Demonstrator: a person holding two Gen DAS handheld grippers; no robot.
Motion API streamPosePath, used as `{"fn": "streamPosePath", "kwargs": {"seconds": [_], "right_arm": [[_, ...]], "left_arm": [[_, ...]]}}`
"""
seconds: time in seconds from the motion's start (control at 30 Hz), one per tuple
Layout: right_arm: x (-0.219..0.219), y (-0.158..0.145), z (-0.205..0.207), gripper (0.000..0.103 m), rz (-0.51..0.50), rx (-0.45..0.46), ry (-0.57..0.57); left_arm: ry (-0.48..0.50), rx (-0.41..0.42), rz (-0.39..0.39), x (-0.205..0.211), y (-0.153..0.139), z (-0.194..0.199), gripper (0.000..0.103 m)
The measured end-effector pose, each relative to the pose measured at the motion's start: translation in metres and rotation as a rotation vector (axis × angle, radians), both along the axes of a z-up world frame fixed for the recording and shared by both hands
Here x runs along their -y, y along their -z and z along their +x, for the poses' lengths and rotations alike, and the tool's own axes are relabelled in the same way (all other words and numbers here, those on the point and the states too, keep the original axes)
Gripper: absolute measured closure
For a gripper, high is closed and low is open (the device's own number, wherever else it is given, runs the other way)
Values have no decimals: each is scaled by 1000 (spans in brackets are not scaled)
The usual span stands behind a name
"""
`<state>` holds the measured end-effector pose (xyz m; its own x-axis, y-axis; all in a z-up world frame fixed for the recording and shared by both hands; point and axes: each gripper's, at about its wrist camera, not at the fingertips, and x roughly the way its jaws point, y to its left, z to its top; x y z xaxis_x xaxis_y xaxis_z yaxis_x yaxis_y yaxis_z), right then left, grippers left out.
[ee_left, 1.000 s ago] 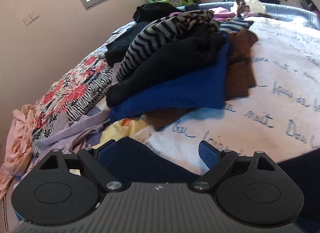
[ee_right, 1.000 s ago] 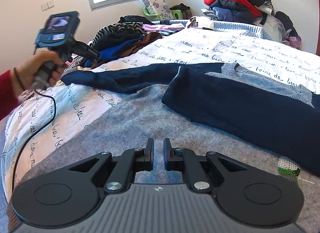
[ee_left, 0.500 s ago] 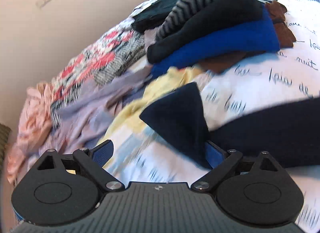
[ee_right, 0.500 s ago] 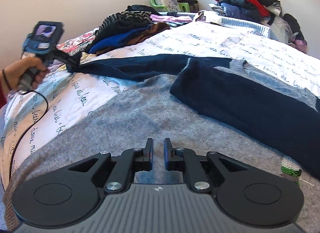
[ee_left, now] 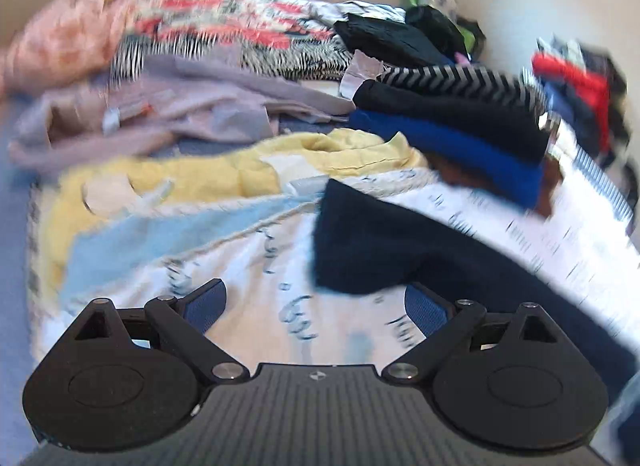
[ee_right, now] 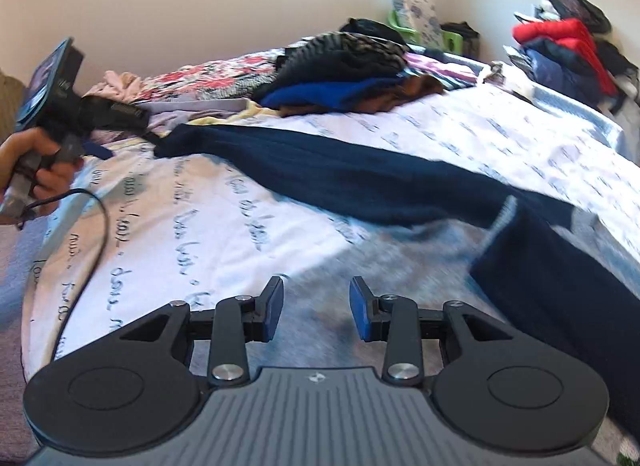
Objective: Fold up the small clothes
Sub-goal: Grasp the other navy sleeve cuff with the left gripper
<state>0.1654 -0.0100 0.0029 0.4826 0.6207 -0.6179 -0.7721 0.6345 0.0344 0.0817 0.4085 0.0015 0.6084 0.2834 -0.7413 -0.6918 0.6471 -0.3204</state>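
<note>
A navy and grey sweater (ee_right: 400, 266) lies spread on the white bedspread with handwriting print (ee_right: 208, 225). Its long navy sleeve (ee_right: 340, 169) stretches left across the bed. The sleeve's end (ee_left: 360, 242) lies flat just ahead of my left gripper (ee_left: 314, 306), which is open wide with only bedspread between its pads. In the right wrist view a hand (ee_right: 36, 173) holds that left gripper (ee_right: 120, 137) at the sleeve's tip. My right gripper (ee_right: 318, 314) hovers over the grey body panel, its jaws opening, nothing pinched between them.
A stack of folded clothes (ee_right: 344, 73) in black, stripes, blue and brown sits at the back of the bed. Loose yellow (ee_left: 240, 169), lilac and floral garments (ee_left: 224, 29) lie along the left side by the wall. A pile of jackets (ee_right: 568, 49) stands at the far right.
The left gripper has swung left and rolled, and the navy sleeve is now drawn out straight, its end lying free ahead of the fingers. The right gripper's jaws have parted and it has shifted left.
</note>
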Motion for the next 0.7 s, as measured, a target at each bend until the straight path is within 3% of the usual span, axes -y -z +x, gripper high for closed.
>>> {"fn": "streamPosePath", "kwargs": {"seconds": [0.13, 0.27, 0.43, 0.47, 0.5, 0.57, 0.63, 0.7], "right_arm": [[-10, -1, -8, 60, -22, 43, -16], [-5, 2, -8, 56, -25, 35, -2], [5, 5, -1, 56, -5, -3, 45], [7, 5, 0, 56, 2, -12, 52], [8, 6, 0, 56, 8, -16, 58], [11, 7, 0, 56, 8, -14, 68], [12, 8, -1, 56, 4, -14, 74], [14, 10, -1, 56, 5, -21, 78]], "left_arm": [[-60, 131, -285, -12, 22, 6, 8], [-146, 229, -301, -8, 29, 9, 8], [-235, 356, -384, -17, 37, 16, 11], [-237, 385, -401, -20, 38, 18, 29], [-225, 400, -420, -23, 40, 23, 57], [-198, 387, -481, -31, 47, 33, 88], [-218, 377, -508, -34, 56, 35, 92], [-218, 366, -479, -34, 58, 37, 94]]}}
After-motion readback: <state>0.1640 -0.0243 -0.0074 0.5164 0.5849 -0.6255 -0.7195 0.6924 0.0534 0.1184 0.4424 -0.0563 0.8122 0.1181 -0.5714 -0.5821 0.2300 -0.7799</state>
